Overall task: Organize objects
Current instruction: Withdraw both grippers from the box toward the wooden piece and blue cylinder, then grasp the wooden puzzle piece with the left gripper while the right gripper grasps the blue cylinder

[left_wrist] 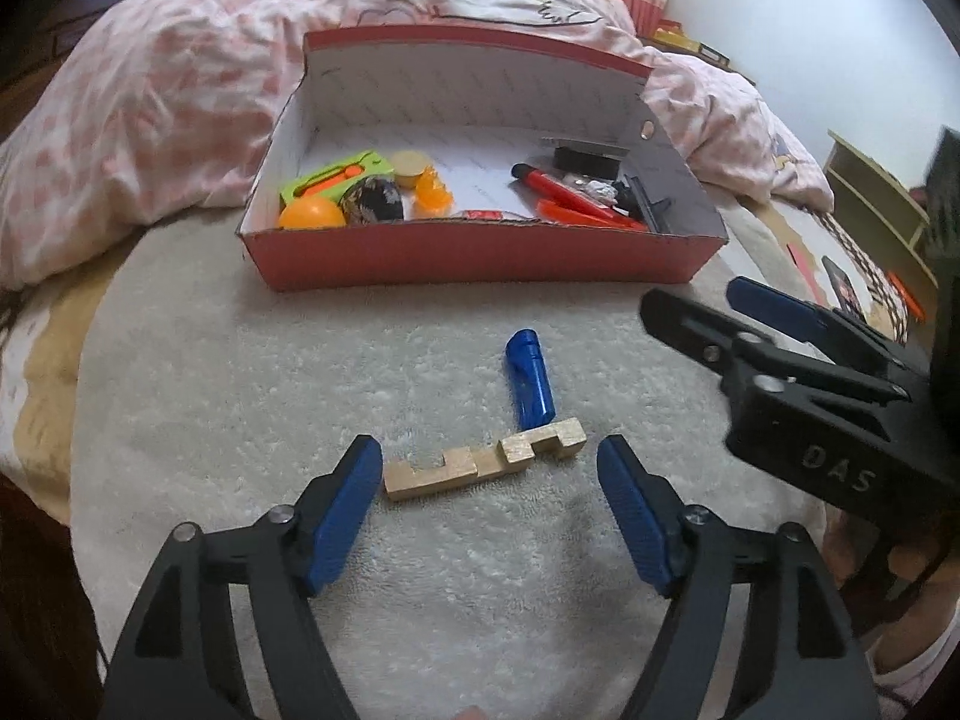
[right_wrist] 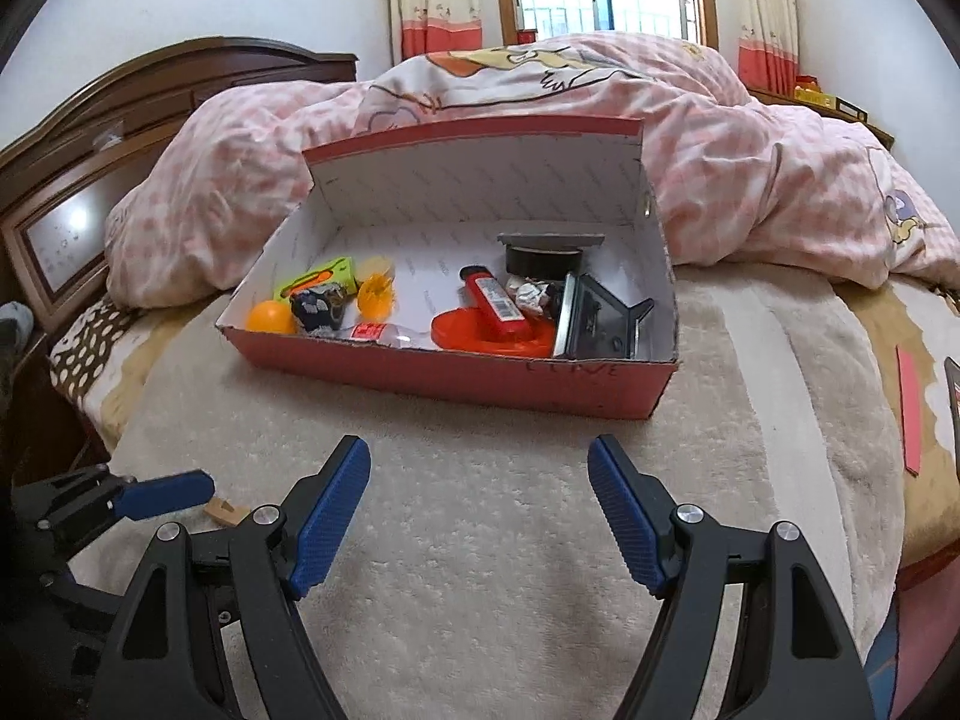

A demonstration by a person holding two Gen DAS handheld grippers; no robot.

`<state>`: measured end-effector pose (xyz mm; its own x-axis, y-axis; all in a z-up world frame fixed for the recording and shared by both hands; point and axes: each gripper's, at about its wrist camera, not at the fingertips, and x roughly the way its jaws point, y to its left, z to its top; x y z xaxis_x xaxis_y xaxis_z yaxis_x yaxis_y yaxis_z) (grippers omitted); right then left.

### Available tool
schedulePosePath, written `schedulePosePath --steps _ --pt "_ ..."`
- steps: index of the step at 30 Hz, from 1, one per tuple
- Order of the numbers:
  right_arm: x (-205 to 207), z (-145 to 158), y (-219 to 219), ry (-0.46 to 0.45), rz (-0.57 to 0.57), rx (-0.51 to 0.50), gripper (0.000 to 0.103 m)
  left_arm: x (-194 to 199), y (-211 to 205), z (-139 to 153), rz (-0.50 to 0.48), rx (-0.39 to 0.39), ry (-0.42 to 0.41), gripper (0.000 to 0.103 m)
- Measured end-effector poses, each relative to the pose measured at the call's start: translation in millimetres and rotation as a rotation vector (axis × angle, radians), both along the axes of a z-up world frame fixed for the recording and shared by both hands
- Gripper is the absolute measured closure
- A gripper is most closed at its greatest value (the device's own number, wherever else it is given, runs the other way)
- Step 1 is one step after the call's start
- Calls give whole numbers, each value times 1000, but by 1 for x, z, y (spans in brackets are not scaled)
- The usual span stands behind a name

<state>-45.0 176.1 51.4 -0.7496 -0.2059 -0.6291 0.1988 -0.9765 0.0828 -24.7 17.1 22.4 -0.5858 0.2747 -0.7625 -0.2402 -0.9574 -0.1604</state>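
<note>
The left gripper (left_wrist: 489, 468) hung low over the cream blanket (left_wrist: 240, 390) on the bed, fingers spread wide and holding nothing. Right between its blue pads (left_wrist: 345, 510) lay the notched wooden piece (left_wrist: 432, 471), stretched crosswise, its left end just beside the left pad and apart from the right one. A second notched wooden block (left_wrist: 543, 441) sat touching the first at its right end, a little farther from the camera. Touching that block, a blue cylinder (left_wrist: 529, 378) lay on its side, pointing away toward the red box (left_wrist: 480, 252).

The box sat open beyond them on the blanket, lid flap up against the pink quilt (left_wrist: 150, 102). Inside at the left: an orange ball (left_wrist: 312, 215), a dark patterned ball (left_wrist: 372, 199) beside it, a green card (left_wrist: 336, 177) behind them, and a translucent orange piece (left_wrist: 433, 192). At the right end lay red tools (right_wrist: 492, 312) and a black metal item (right_wrist: 600, 318).

The right gripper (right_wrist: 479, 510) was released too, jaws wide apart over bare blanket, well short of the box's near wall and gripping nothing. From the left camera it showed at the right edge (left_wrist: 690, 300), off to the side of the blue cylinder. From the right camera, only a corner of a wooden piece (right_wrist: 223, 510) peeked out next to the left gripper's pad (right_wrist: 168, 495).
</note>
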Motion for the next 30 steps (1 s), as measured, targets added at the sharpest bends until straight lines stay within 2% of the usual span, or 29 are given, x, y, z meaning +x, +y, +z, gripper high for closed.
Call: schedulePosePath --steps 4,10,16,19,25,30 --pt "1 1 2 8 -5 -9 26 -6 3 -7 36 -2 -35 24" --pt "1 1 3 7 -2 -13 26 -9 15 -12 65 -58 -18 22" --pt "2 1 3 5 -3 -12 26 -6 5 -11 81 -18 -7 26" --pt "3 0 2 -1 -3 -9 26 -3 3 -9 68 -23 2 26" --pt "4 -3 -4 -35 19 -6 26 -1 -13 -2 125 -99 36 26" --pt "1 -13 -17 -111 47 -11 27 -3 -33 -2 174 -94 30 26"
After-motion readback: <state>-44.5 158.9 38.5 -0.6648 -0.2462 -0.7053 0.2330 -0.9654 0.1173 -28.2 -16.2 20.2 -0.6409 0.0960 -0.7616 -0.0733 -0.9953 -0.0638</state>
